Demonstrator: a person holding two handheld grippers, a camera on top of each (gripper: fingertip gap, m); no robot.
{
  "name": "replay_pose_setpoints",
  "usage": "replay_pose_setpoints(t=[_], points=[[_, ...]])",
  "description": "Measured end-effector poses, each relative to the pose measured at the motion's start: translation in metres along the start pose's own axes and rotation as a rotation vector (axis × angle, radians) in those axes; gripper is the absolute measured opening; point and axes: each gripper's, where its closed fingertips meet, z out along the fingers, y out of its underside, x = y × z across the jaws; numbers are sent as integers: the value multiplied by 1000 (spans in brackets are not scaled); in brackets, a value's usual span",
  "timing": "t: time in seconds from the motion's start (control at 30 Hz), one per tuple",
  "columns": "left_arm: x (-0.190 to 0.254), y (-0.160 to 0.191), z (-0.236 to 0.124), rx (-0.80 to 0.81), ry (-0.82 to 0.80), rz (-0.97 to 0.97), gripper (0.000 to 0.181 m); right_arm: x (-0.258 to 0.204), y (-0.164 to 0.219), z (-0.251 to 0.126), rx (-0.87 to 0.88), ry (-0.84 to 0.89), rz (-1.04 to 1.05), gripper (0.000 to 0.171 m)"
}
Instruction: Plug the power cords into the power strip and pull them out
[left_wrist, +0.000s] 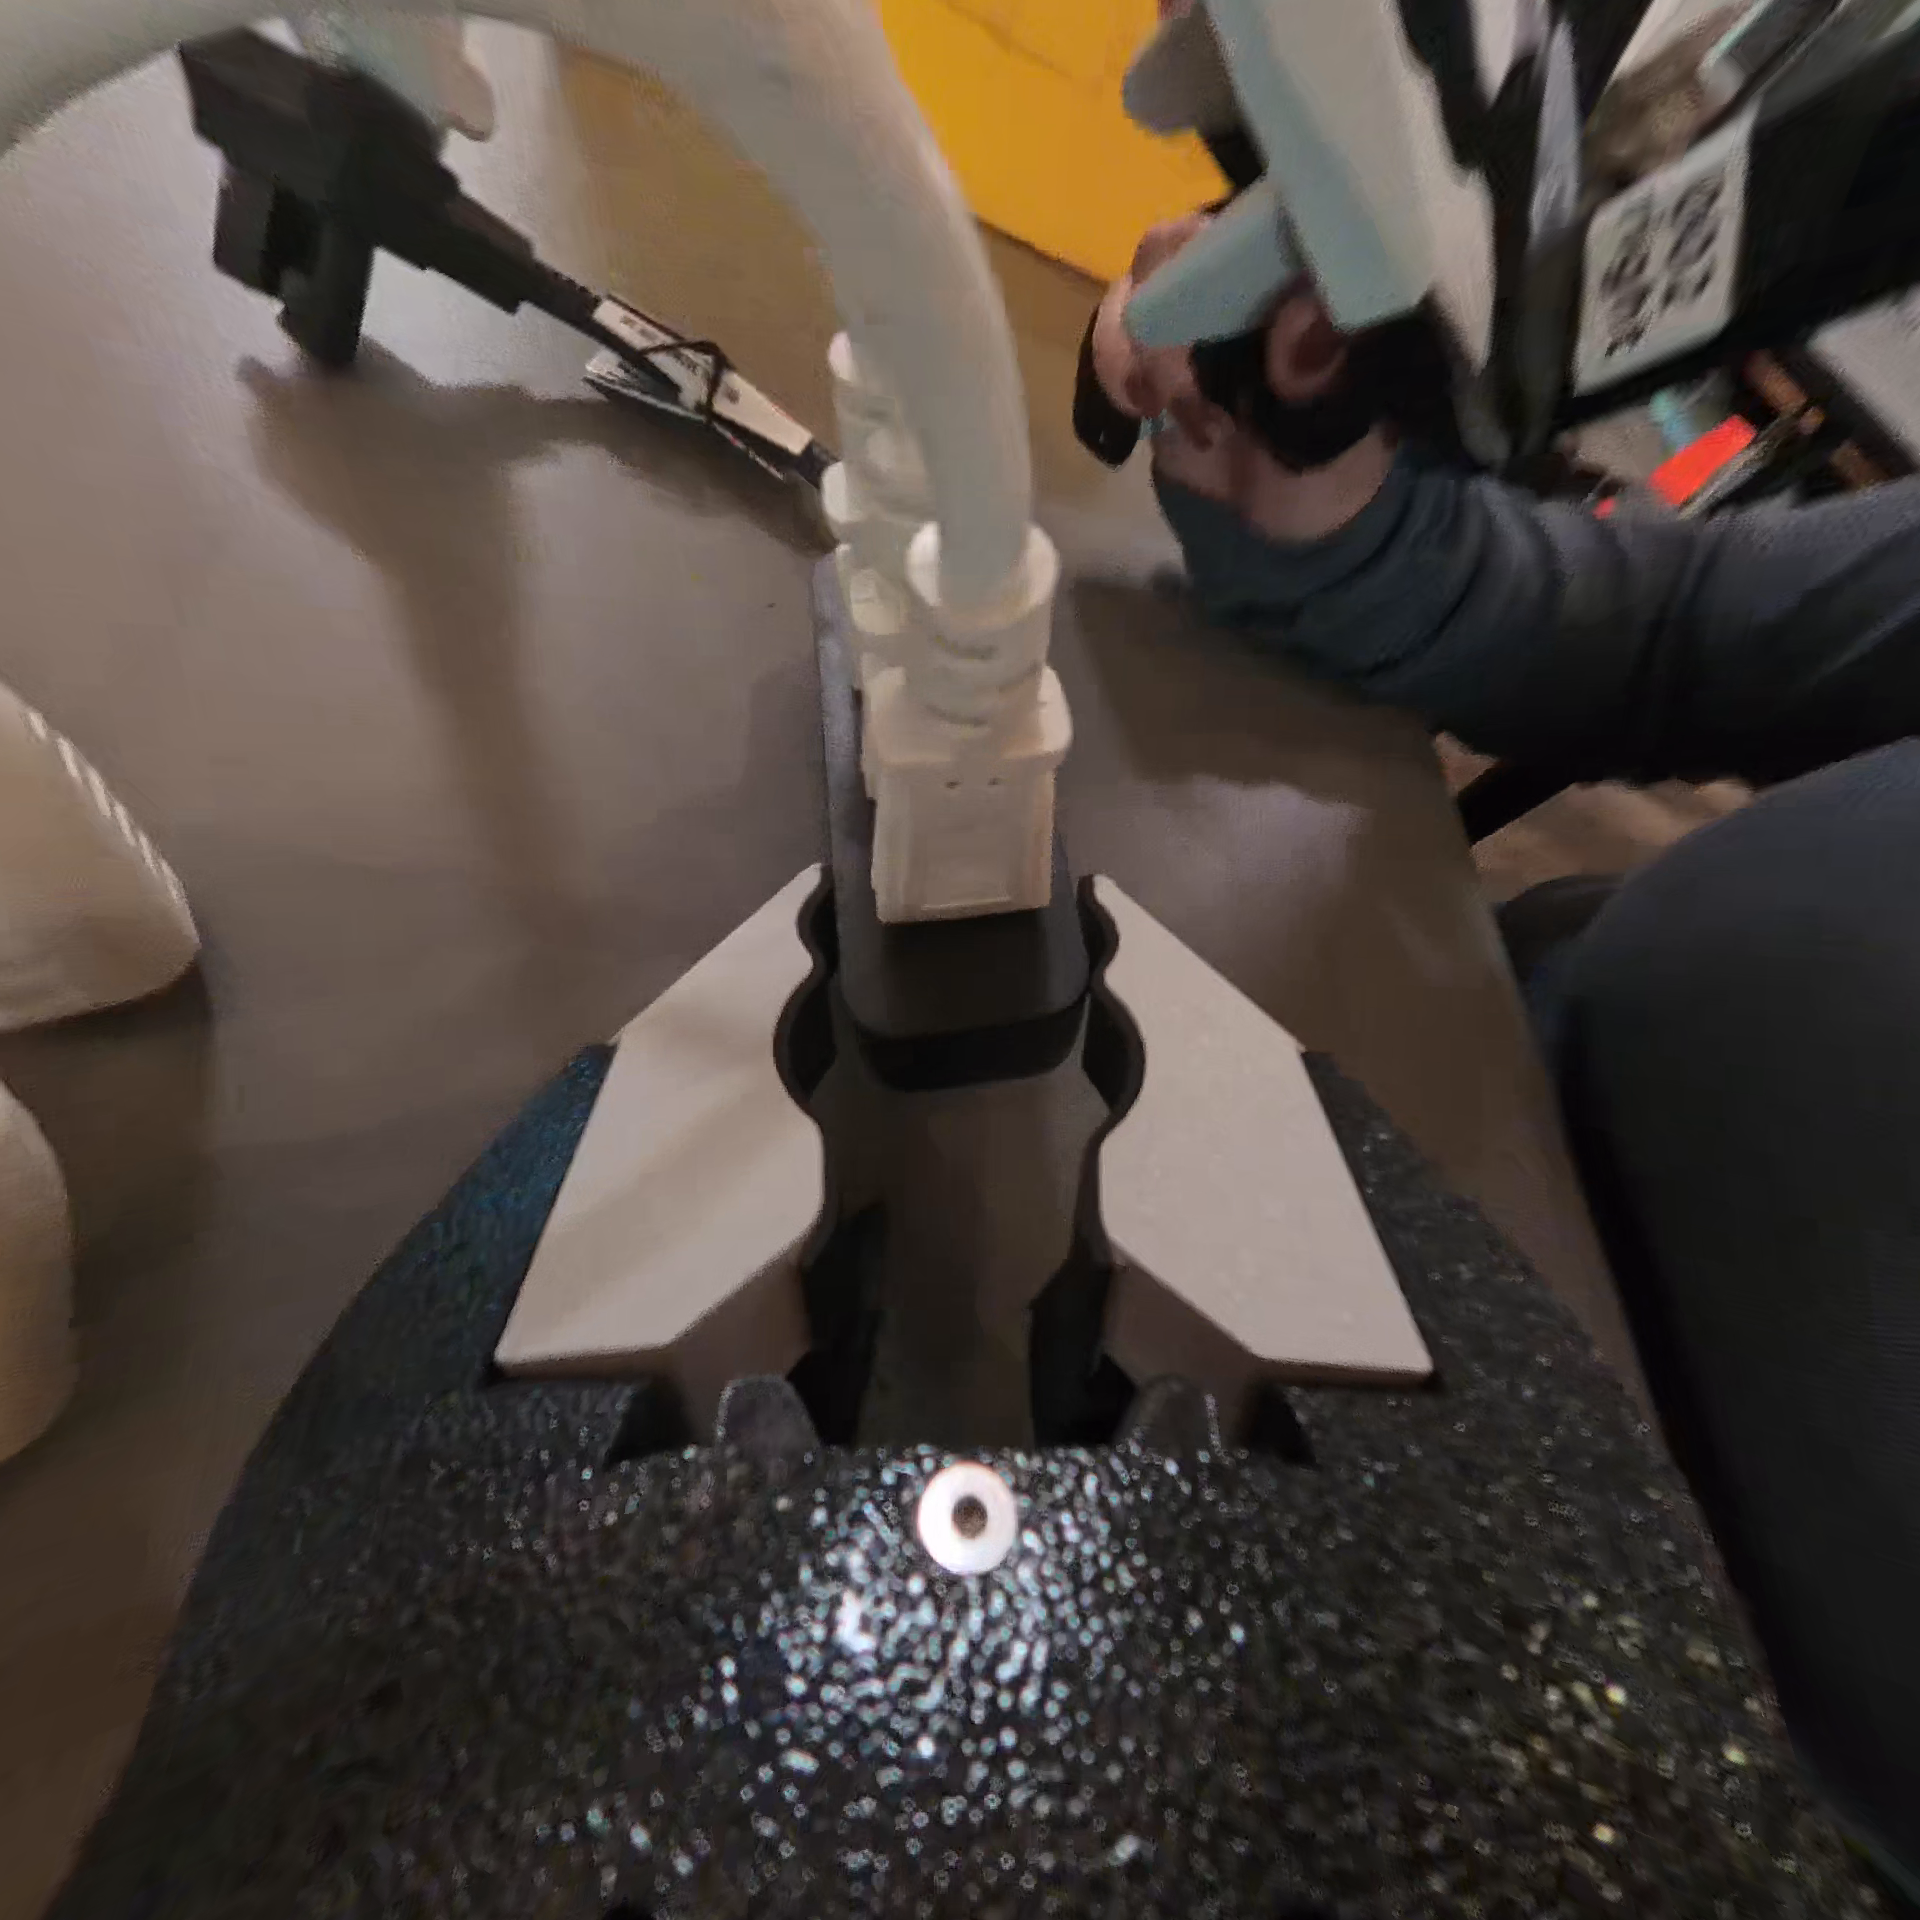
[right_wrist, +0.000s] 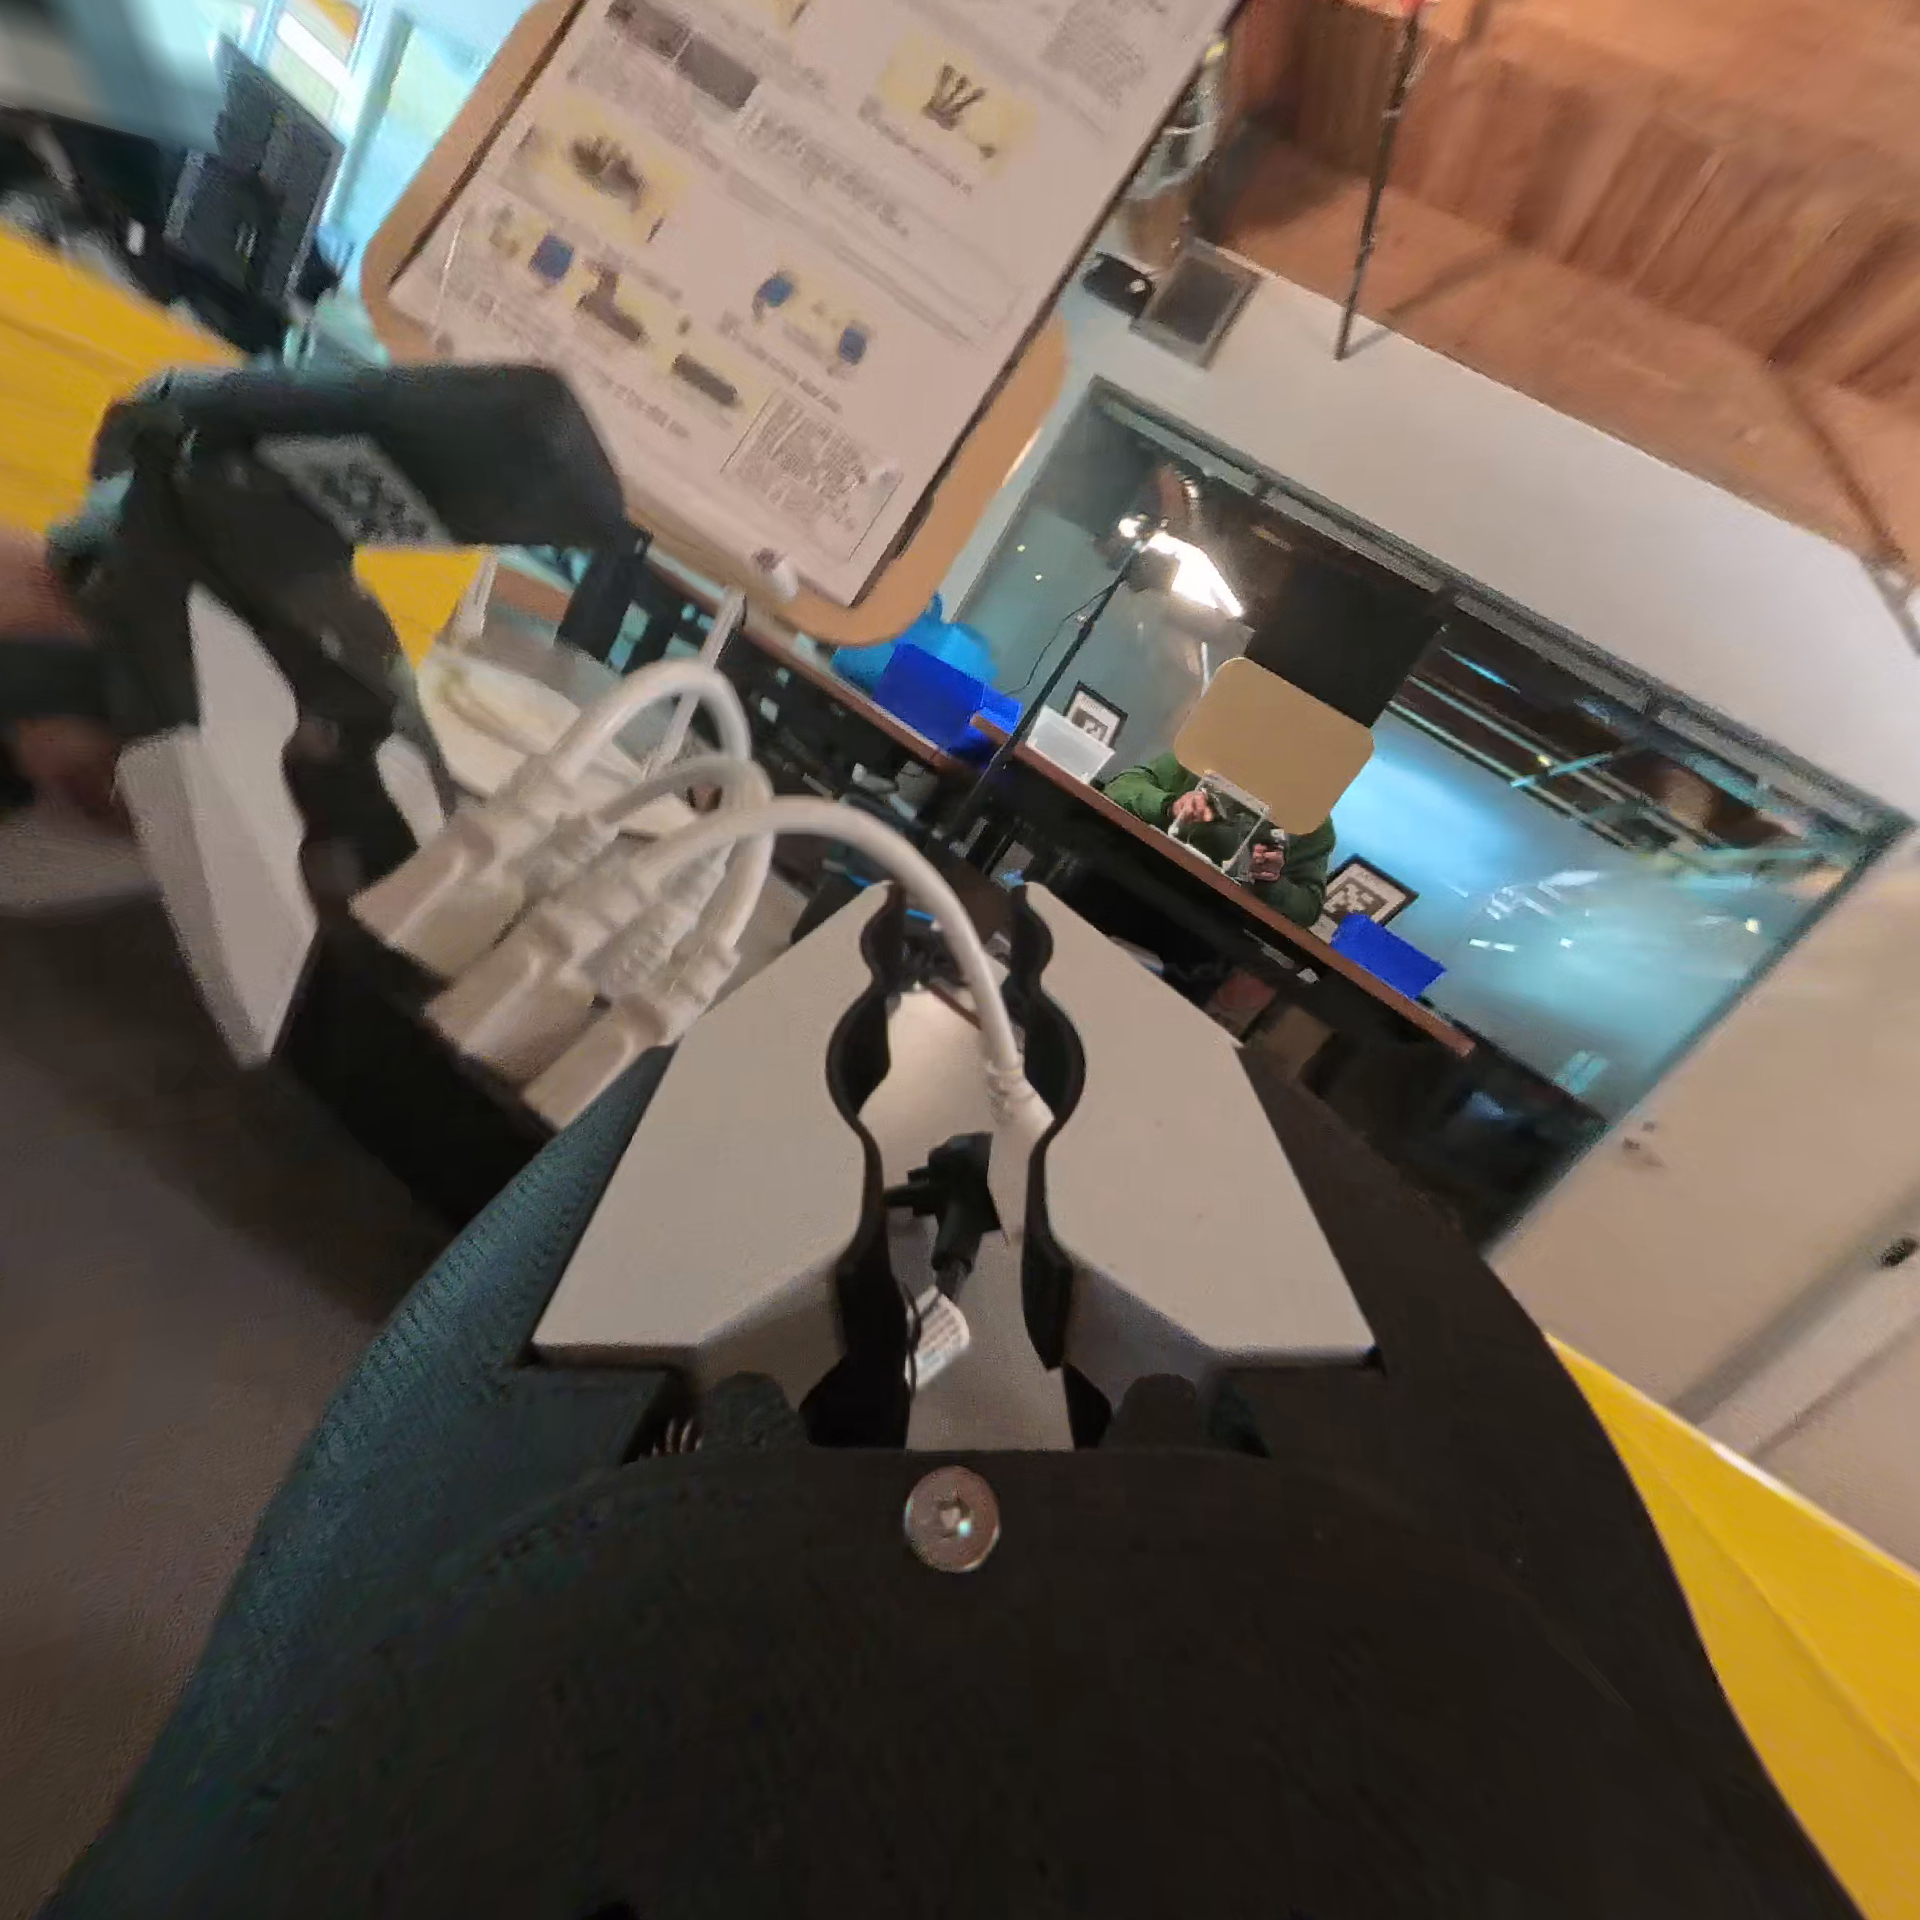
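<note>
Left wrist view: we see a grey-brown table (left_wrist: 436, 665), glossy, with a black plug (left_wrist: 312, 229) and its tagged black cord lying toward the far left corner. Our left gripper (left_wrist: 956, 966) is clamped on the near end of the black power strip (left_wrist: 961, 987), fingers snug on both sides. White plugs (left_wrist: 961, 821) stand in a row along the strip, their white cords (left_wrist: 914, 270) arcing up and to the left. At the right edge of the table a person's sleeve (left_wrist: 1558, 623) reaches in. A yellow panel (left_wrist: 1039, 114) sits behind the far edge.

Right wrist view: we see the left gripper again (right_wrist: 239, 831) at the strip's end, then four white plugs (right_wrist: 582, 935) seated in the strip. Our right gripper (right_wrist: 956, 1039) has its claw narrowly parted, a white plug (right_wrist: 1013, 1112) resting against the right finger; we cannot tell whether it is pinched. Behind: a poster board (right_wrist: 748, 260), long tables, blue bins (right_wrist: 935, 681), a seated person in green (right_wrist: 1236, 821), a glass wall, wooden ceiling.
</note>
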Motion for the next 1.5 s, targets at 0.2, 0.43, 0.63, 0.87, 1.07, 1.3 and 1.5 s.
replay_pose_setpoints(t=[0.2, 0.43, 0.63, 0.87, 1.07, 1.3, 1.5], points=[[-2, -2, -3, 26, 18, -57, 44, -56, 8, 2, -47, -311, -54, 22], [7, -8, -12, 101, 129, -151, 44, -91, 55, -9, -347, -551, -262, 65], [9, -10, -15, 122, 109, -111, 43, -95, 79, -8, -485, -512, -428, 26], [-17, -30, -34, 239, -415, 377, 74, -86, 71, 0, -574, -460, -146, 27], [-17, -22, -22, 153, -506, 454, 77, -86, 68, -1, -559, -463, -94, 27], [-21, -23, -26, 165, -509, 414, 76, -87, 68, 0, -546, -450, -84, 27], [-26, -15, -21, 89, -544, 419, 72, -87, 68, 0, -539, -438, -85, 27]])
